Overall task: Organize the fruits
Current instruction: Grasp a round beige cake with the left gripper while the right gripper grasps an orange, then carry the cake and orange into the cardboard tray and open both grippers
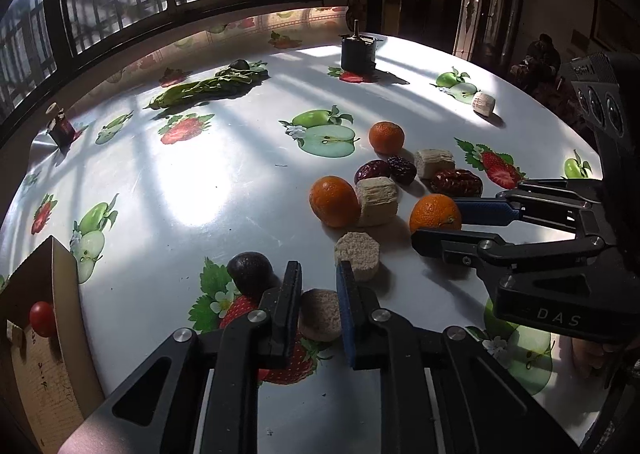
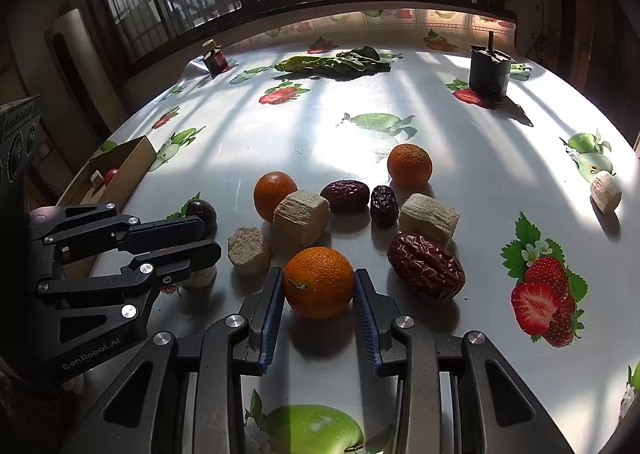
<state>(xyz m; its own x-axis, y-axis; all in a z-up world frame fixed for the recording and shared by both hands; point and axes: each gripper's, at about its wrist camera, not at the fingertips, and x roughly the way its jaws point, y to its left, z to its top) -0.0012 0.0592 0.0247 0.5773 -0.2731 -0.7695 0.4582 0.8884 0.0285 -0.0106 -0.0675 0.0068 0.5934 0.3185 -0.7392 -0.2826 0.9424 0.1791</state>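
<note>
My left gripper (image 1: 319, 274) is shut on a round tan cake piece (image 1: 320, 314) that rests on the table near its front edge. A dark plum (image 1: 251, 274) lies just left of it. My right gripper (image 2: 318, 274) is shut on an orange (image 2: 318, 282), with both pads against its sides on the tabletop. Two more oranges (image 2: 275, 190) (image 2: 409, 165), three red dates (image 2: 426, 272) and several tan cake pieces (image 2: 302, 217) lie clustered behind. At the left edge, an open cardboard box (image 1: 60, 294) holds a red tomato (image 1: 42, 318).
Leafy greens (image 1: 208, 88), a dark metal can (image 1: 358, 50) and a small spool (image 1: 60, 126) stand toward the window side. One tan piece (image 1: 483, 103) lies alone at the far right. The table (image 1: 200, 194) wears a glossy fruit-print cloth.
</note>
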